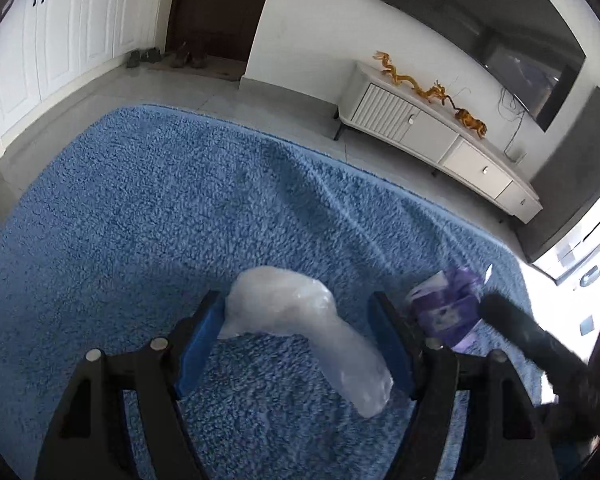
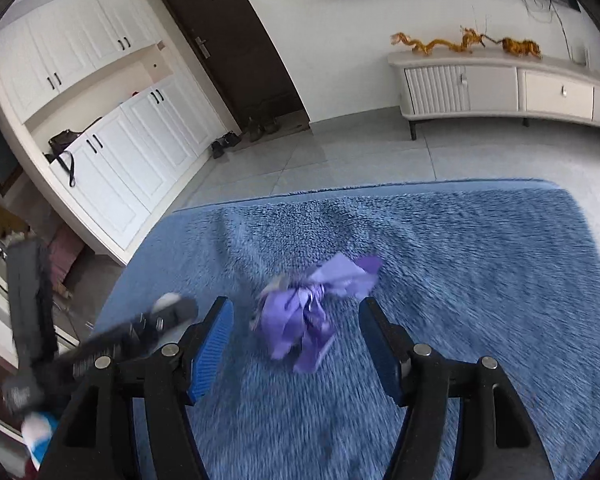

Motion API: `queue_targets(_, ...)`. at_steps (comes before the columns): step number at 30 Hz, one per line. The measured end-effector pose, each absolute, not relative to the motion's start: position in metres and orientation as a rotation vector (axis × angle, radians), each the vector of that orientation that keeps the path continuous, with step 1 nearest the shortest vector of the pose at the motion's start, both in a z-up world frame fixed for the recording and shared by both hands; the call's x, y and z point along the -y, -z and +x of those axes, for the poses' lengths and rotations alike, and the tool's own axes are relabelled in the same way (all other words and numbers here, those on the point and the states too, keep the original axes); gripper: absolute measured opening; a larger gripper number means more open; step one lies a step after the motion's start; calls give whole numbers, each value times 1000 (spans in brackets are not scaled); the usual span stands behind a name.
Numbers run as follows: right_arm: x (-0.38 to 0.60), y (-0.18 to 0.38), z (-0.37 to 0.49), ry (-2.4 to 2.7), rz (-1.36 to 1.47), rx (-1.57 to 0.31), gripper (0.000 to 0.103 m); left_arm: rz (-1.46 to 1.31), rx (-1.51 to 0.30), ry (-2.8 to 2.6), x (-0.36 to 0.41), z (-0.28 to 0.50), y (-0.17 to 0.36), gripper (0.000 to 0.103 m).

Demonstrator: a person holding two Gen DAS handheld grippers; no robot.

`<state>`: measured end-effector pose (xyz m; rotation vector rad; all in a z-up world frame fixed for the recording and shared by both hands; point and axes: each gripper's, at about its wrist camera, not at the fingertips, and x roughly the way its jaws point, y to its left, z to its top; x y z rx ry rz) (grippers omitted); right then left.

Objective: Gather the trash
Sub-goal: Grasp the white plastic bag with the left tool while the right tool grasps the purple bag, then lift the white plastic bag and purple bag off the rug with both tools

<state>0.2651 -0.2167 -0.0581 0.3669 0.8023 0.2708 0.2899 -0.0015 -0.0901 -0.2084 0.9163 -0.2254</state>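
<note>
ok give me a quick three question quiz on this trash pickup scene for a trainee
1. True or false: the left gripper is clamped shut on the clear plastic bag.
2. Which piece of trash lies between the fingers of the right gripper? A) a drink can B) the crumpled purple wrapper C) a cardboard box
3. Fill in: both pieces of trash lie on a ____ rug.

Key: 1. False; its jaws stand open around the bag. 2. B. 3. blue.
</note>
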Motion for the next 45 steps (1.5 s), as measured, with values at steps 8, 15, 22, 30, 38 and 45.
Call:
queue_targets(8, 212, 82, 284, -310, 414, -846, 40, -185, -870, 228, -10, 279, 94, 34)
queue_targets(15, 212, 78, 251, -348, 445, -831, 36, -182, -870, 251, -22, 253, 82, 32)
queue_targets(22, 216, 65, 188, -387, 500, -816, 36, -128, -815, 193, -42, 180, 49, 32)
queue_targets(30, 229, 34, 105, -381, 525, -766, 36, -89, -727, 103, -57, 102, 15, 32)
queue_targets(38, 245, 16, 53, -347, 548, -722, 36, -34, -596, 46, -49, 42, -22, 32)
queue_targets(45, 263, 2, 21, -319, 534, -673, 36, -14, -534, 36, -34, 17, -42, 32)
